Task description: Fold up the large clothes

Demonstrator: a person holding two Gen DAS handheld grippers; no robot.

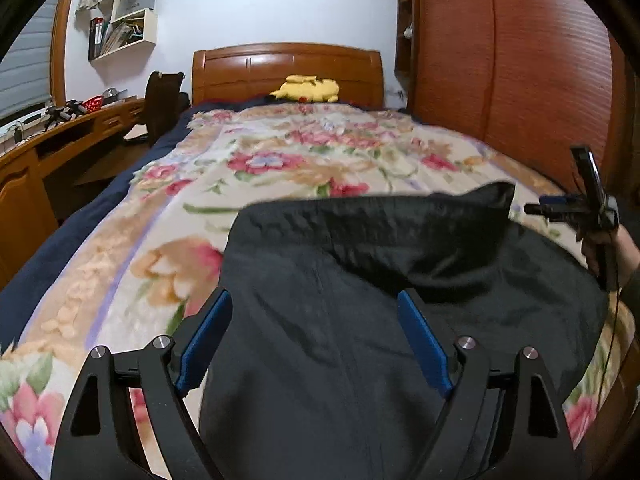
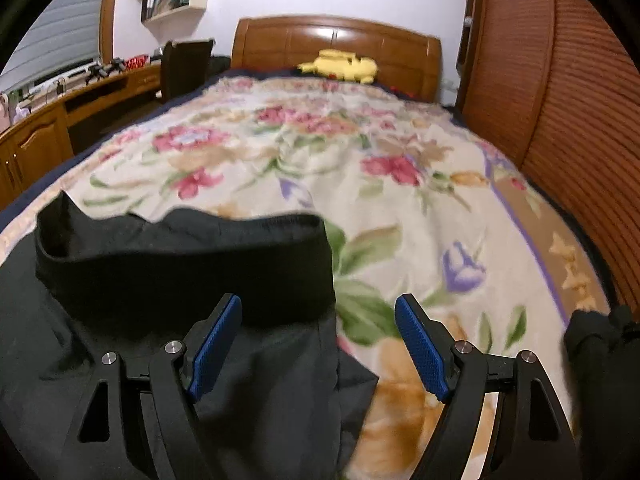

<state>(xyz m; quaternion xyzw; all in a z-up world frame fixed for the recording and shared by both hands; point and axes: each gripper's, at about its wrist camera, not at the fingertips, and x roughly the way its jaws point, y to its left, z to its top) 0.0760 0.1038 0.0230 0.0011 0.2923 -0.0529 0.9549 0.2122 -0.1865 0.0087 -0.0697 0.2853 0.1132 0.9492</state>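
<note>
A large black garment [image 1: 360, 300] lies on the near end of the bed, with a folded band across its far edge. It also shows in the right wrist view [image 2: 180, 280]. My left gripper [image 1: 316, 304] is open above the garment, with its blue pads [image 1: 424, 344] spread and nothing between them. My right gripper [image 2: 320, 308] is open over the garment's right edge, its left pad over black cloth and its right pad [image 2: 424, 352] over the blanket. The right gripper also shows held in a hand at the right of the left wrist view [image 1: 592, 208].
The bed carries a floral blanket [image 1: 304, 152] over a navy sheet. A yellow plush toy [image 1: 308, 89] lies by the wooden headboard [image 1: 288, 68]. A wooden desk [image 1: 52, 140] and chair stand on the left. A wooden wardrobe [image 1: 512, 60] stands on the right. More dark cloth [image 2: 600, 360] shows at the right edge.
</note>
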